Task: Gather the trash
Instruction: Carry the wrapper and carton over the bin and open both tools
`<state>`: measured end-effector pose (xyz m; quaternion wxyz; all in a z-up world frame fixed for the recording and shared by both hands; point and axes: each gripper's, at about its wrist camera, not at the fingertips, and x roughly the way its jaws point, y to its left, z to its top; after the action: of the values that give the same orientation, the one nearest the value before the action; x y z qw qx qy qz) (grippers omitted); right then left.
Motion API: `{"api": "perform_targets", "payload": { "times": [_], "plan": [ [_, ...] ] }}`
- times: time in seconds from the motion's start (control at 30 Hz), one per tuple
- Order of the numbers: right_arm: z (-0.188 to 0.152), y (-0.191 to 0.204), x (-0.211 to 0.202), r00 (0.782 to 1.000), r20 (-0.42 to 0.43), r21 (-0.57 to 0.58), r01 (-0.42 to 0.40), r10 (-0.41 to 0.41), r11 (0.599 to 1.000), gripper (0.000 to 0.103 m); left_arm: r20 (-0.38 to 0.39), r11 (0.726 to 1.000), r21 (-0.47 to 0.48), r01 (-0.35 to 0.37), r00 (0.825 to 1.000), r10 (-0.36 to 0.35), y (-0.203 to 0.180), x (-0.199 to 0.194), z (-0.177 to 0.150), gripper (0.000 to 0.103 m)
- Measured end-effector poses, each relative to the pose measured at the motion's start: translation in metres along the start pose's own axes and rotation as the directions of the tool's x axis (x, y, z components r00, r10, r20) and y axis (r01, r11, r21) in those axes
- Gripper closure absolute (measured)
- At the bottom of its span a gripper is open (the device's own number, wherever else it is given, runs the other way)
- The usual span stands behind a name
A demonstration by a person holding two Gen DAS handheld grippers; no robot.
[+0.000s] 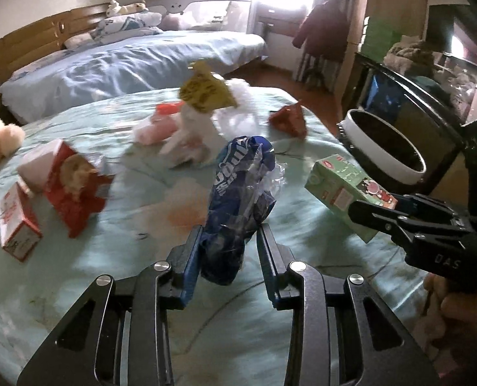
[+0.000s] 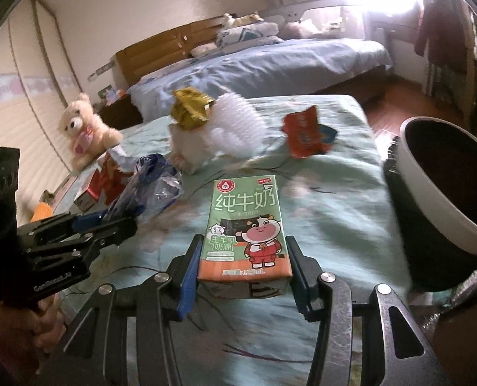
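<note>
My left gripper (image 1: 229, 230) is shut on a crumpled blue and clear plastic wrapper (image 1: 241, 193) and holds it above the bed. My right gripper (image 2: 243, 244) is shut on a green milk carton (image 2: 246, 225) with a cartoon cow; the carton also shows in the left wrist view (image 1: 344, 189). A bin (image 2: 447, 199) with a white rim and dark inside stands at the bed's right edge, just right of the carton. The left gripper and its wrapper (image 2: 151, 186) show at the left of the right wrist view.
On the mint bedspread (image 1: 142, 257) lie red boxes (image 1: 71, 189), a small red-white carton (image 1: 16, 225), a yellow packet (image 1: 206, 91) on white foam and tissue, and a red wrapper (image 1: 288, 119). A teddy bear (image 2: 84, 128) sits at left. A second bed (image 2: 270, 67) stands behind.
</note>
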<state>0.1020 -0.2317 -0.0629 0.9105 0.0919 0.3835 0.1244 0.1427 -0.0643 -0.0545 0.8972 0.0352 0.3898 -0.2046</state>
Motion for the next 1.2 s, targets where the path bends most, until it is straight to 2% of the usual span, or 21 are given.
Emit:
{"api": "perform_targets", "payload": {
  "times": [0.53,1.2],
  "plan": [
    [-0.002,-0.059,-0.04,0.996,0.056,0.099,0.062,-0.068,0.993,0.054,-0.019,0.994,0.075,0.073,0.997,-0.072,-0.066,0.017,0.02,0.071],
    [0.004,-0.125,-0.077,0.976,0.124,0.205,0.153,-0.18,0.967,0.054,-0.018,0.974,0.175,0.143,0.99,-0.142,-0.137,0.034,0.05,0.071]
  ]
}}
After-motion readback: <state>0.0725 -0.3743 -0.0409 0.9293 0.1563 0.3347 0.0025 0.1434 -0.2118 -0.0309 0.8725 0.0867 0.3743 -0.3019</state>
